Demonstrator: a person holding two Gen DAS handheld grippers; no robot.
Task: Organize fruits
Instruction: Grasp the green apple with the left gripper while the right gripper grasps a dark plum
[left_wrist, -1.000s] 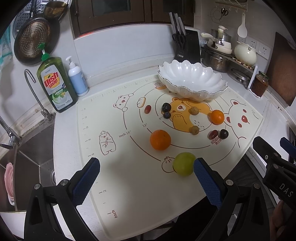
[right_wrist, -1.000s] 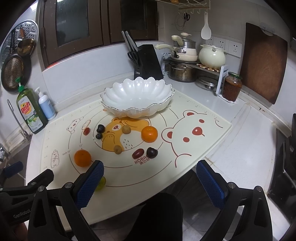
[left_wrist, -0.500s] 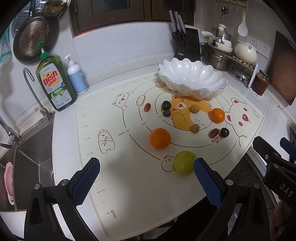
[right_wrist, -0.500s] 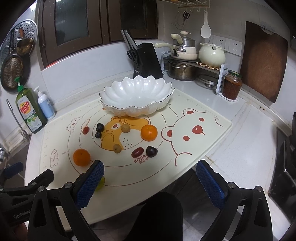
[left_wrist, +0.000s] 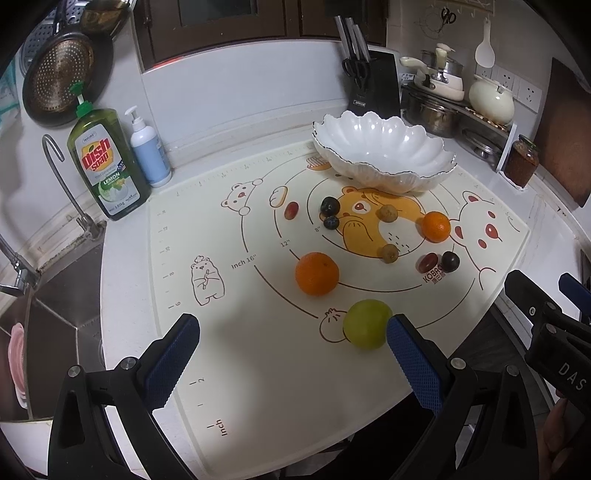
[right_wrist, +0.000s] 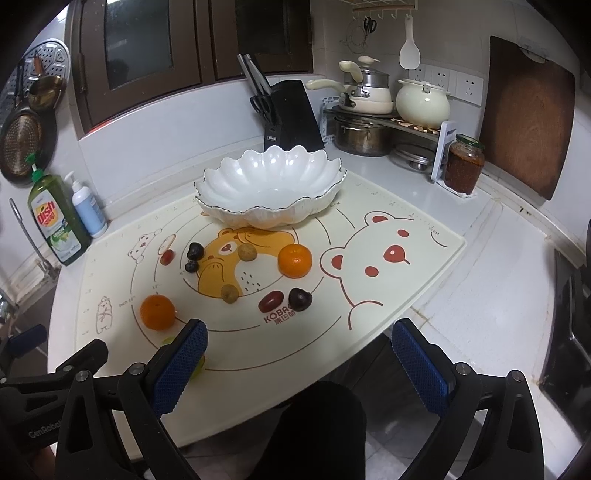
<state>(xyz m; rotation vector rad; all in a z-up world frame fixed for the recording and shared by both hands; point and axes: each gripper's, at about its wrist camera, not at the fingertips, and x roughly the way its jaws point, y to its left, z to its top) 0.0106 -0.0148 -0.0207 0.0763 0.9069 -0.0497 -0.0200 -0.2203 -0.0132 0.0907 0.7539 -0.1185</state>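
1. Almost nothing has been moved since the earlier frames: both views sit a touch nearer the counter, and every fruit is found in the same spot on the mat.
2. A cartoon-bear baking mat (left_wrist: 258, 369) is spread on a white kitchen counter, with an empty white scalloped bowl (left_wrist: 384, 147) at its far edge.
3. Fruit is scattered loose across the mat: a large orange (left_wrist: 317, 273), a smaller orange (left_wrist: 436, 226), a green fruit (left_wrist: 366, 324), two brown round fruits, and several dark and red grape-like pieces (left_wrist: 438, 261).
4. None of the fruit has yet been placed in the bowl, so the task is judged to be at its very start.
5. The left tongs (left_wrist: 291, 360) are held wide apart above the near edge of the mat and nothing is gripped; the green fruit lies just beside the right-hand finger, not between the two.
6. The right tongs (right_wrist: 299, 363) are likewise spread wide and empty, hanging over the counter's front edge.
7. A first pick seems to be in preparation. The green fruit is nearest, so the left tongs would need to be shifted sideways, lowered around it, and closed gently, since a round fruit could roll off.
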